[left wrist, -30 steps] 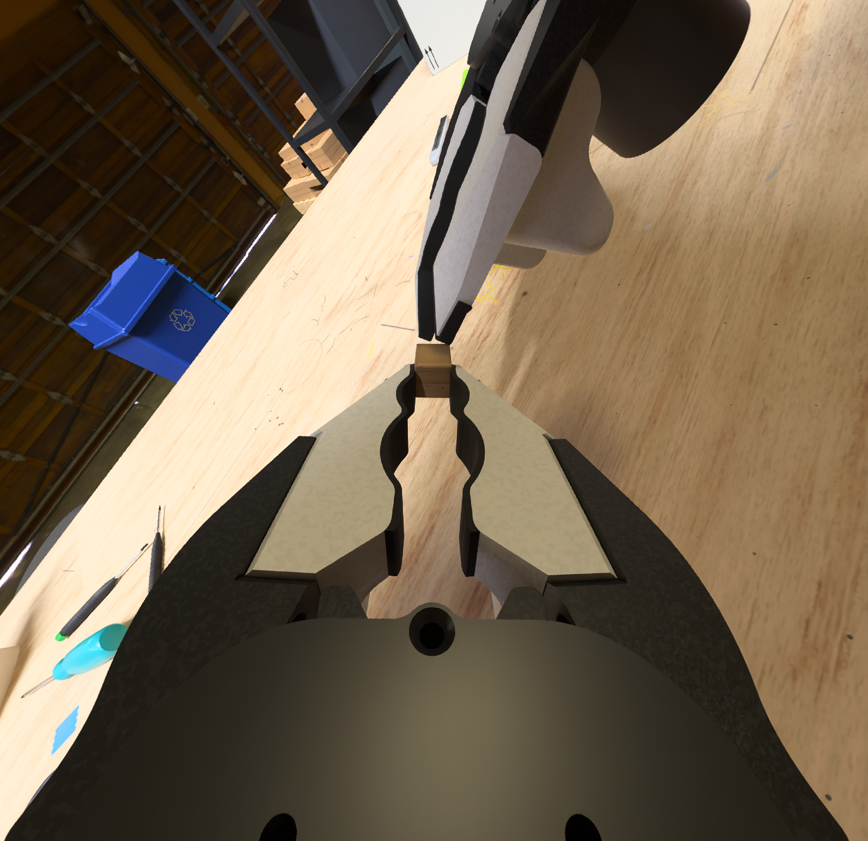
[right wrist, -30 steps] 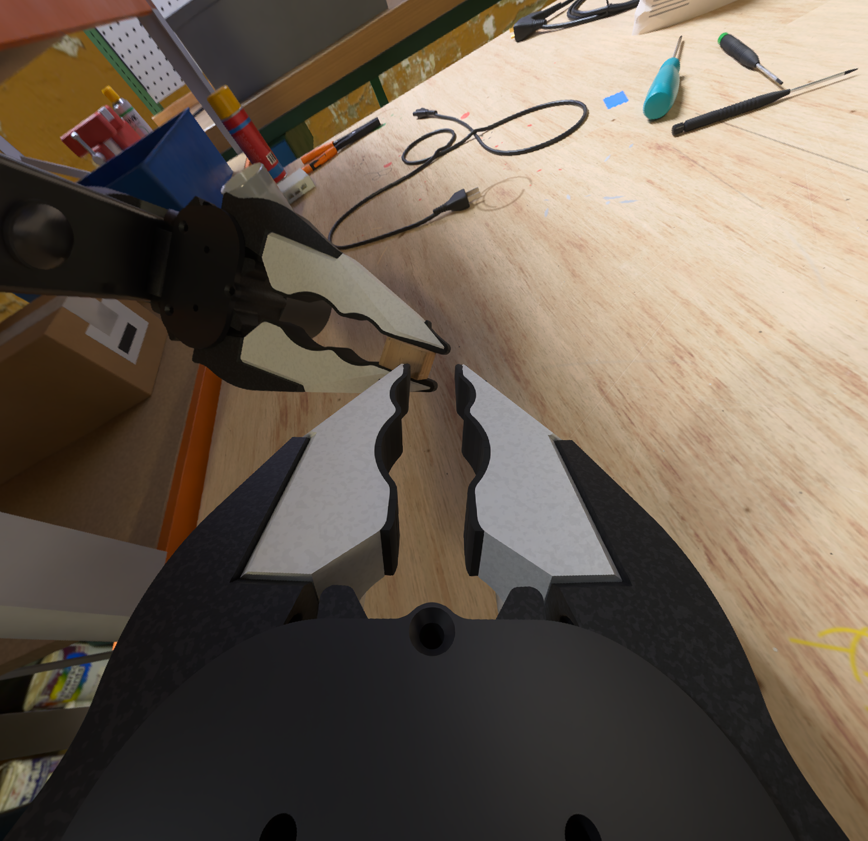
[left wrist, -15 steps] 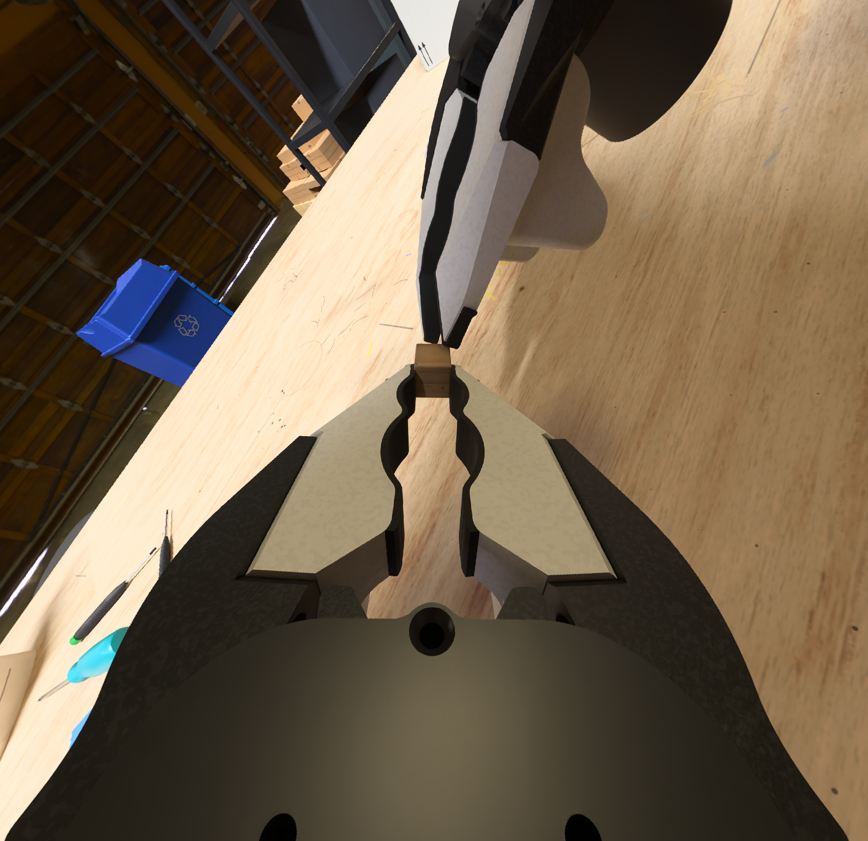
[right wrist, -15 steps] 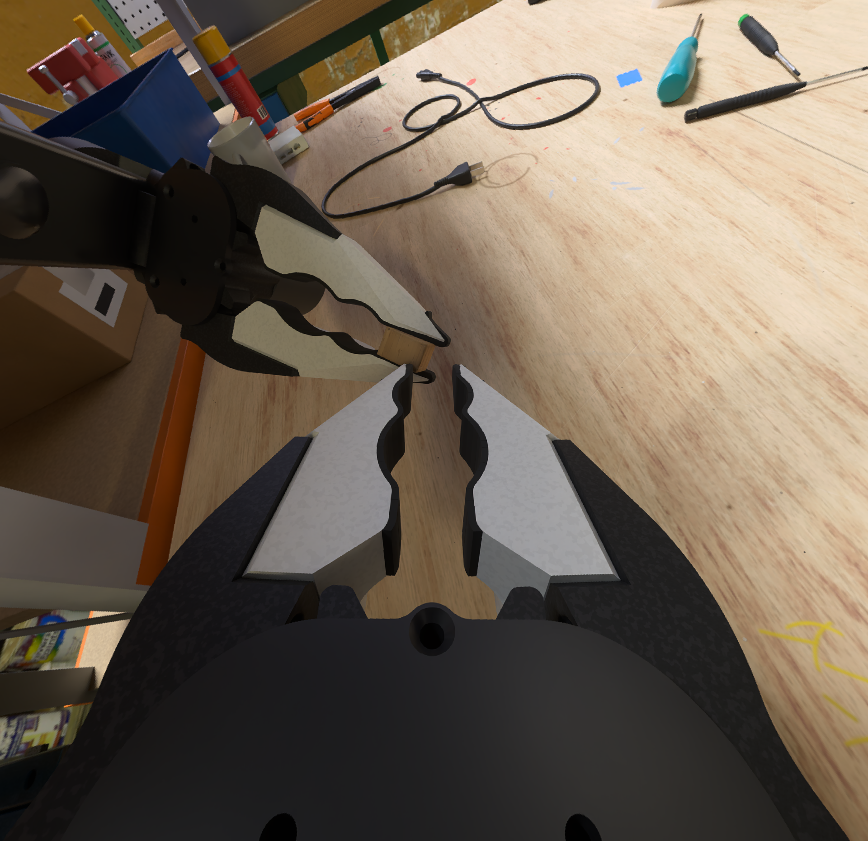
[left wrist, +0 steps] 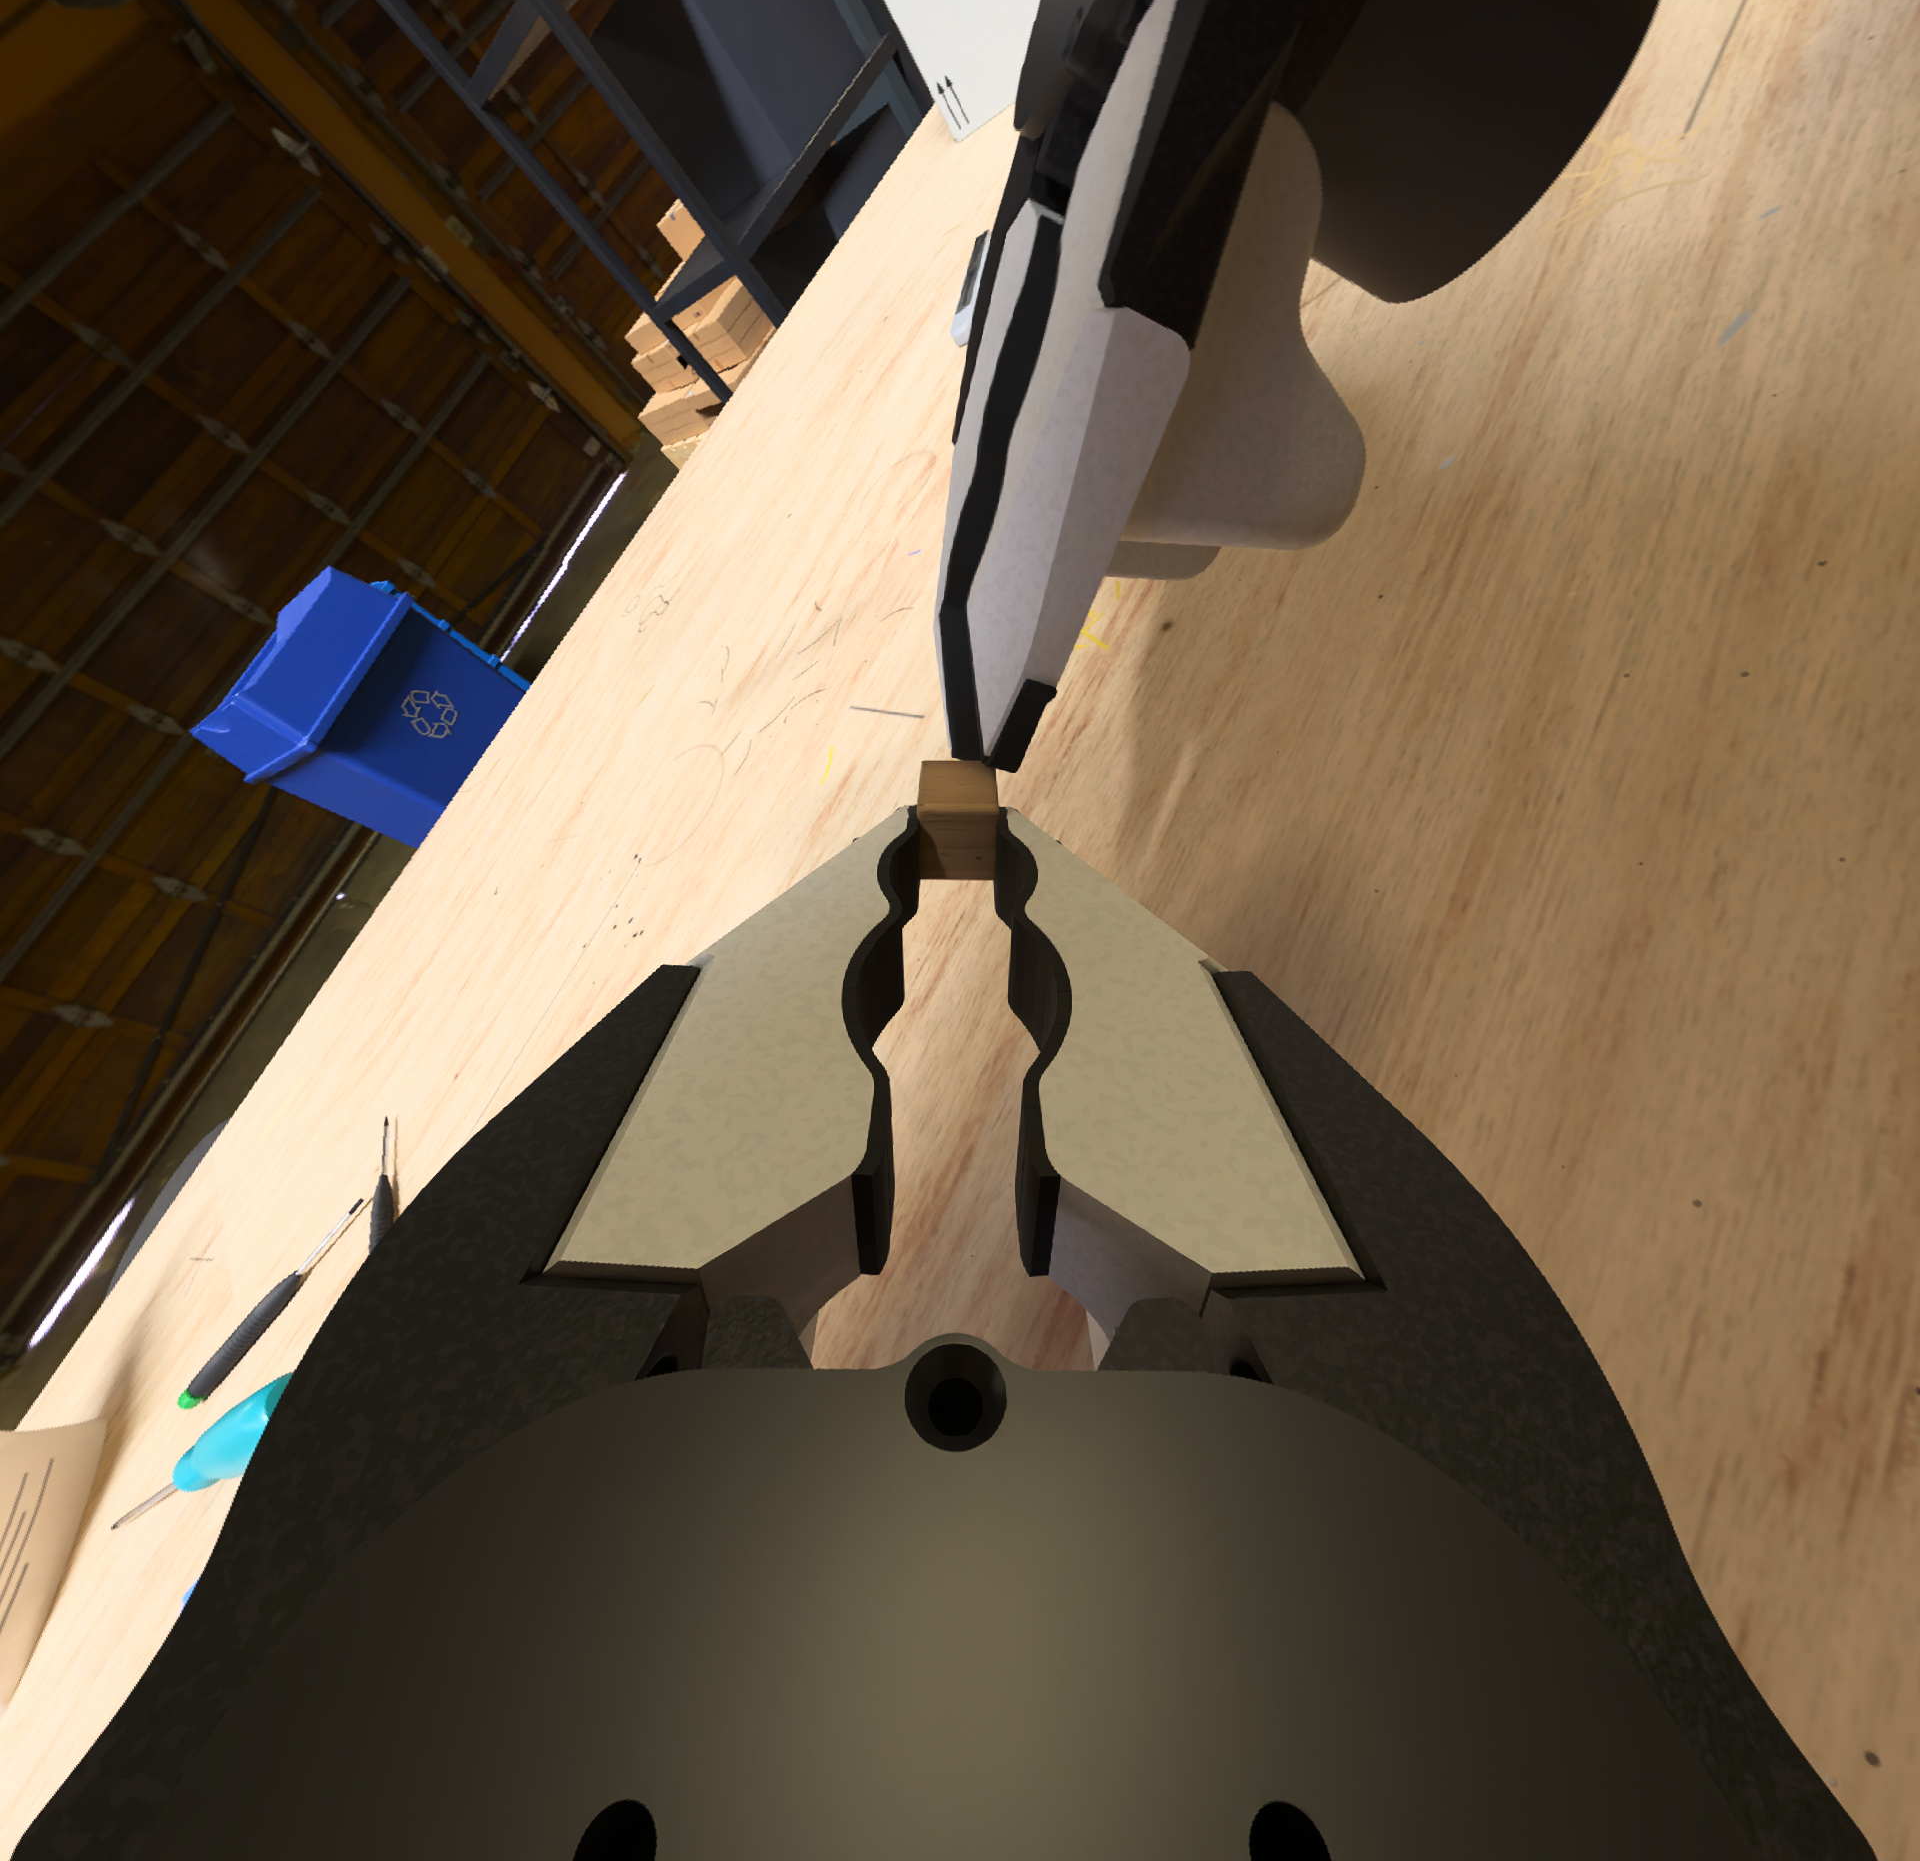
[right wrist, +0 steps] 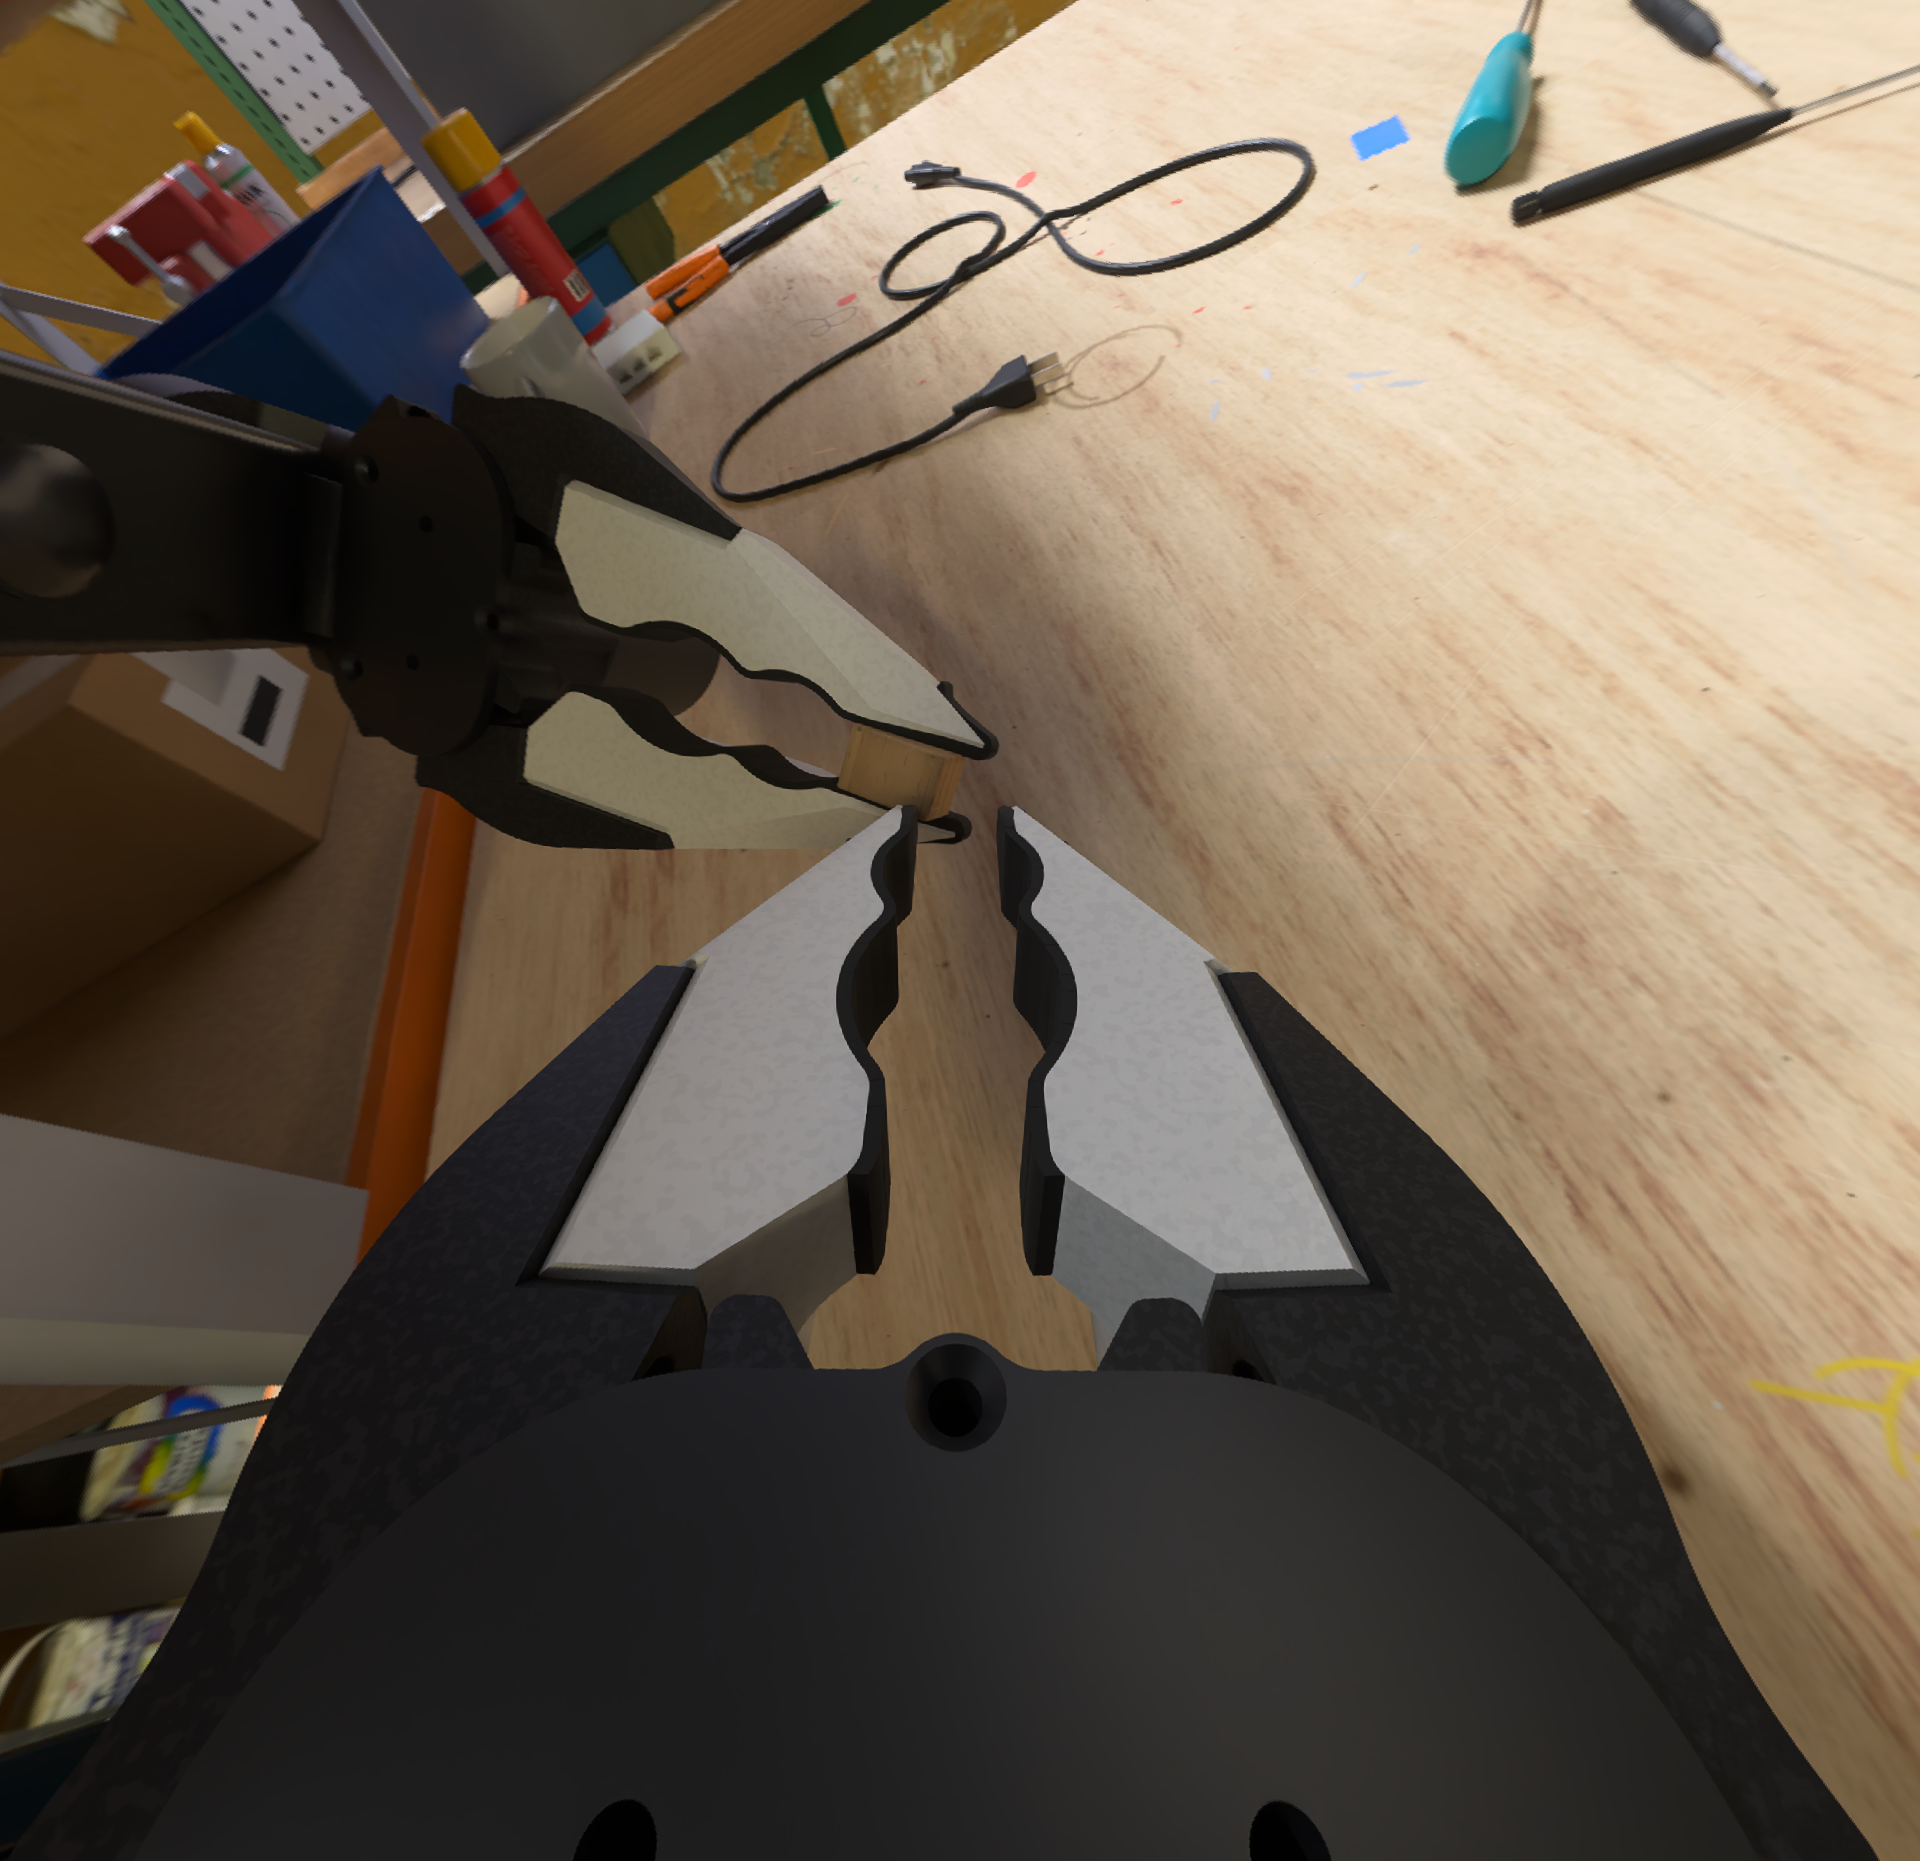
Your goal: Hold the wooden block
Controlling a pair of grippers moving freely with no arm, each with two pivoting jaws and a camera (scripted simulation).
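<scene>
A small wooden block point(left wrist: 957, 822) is clamped between the fingertips of my left gripper point(left wrist: 958, 843), held just above the plywood table point(left wrist: 1455, 980). In the right wrist view the same block point(right wrist: 896, 772) sits between the two tips of the left gripper point(right wrist: 971, 785), which comes in from the left. My right gripper point(right wrist: 956, 824) is open by a narrow gap and empty, its tips just short of the block. In the left wrist view the right gripper point(left wrist: 992, 751) reaches down from above, its tips almost touching the block's far top edge.
A black power cable point(right wrist: 997, 284), a teal screwdriver point(right wrist: 1491, 112) and a black screwdriver point(right wrist: 1652, 164) lie farther along the table. A blue bin point(right wrist: 312, 325), a white mug point(right wrist: 535, 357) and a cardboard box point(right wrist: 135, 803) stand beyond the orange table edge point(right wrist: 416, 980). A blue recycling bin point(left wrist: 364, 710) stands on the floor.
Both views have shifted only slightly. The left gripper stays shut on the block. The right gripper's tips have edged a little closer to the block.
</scene>
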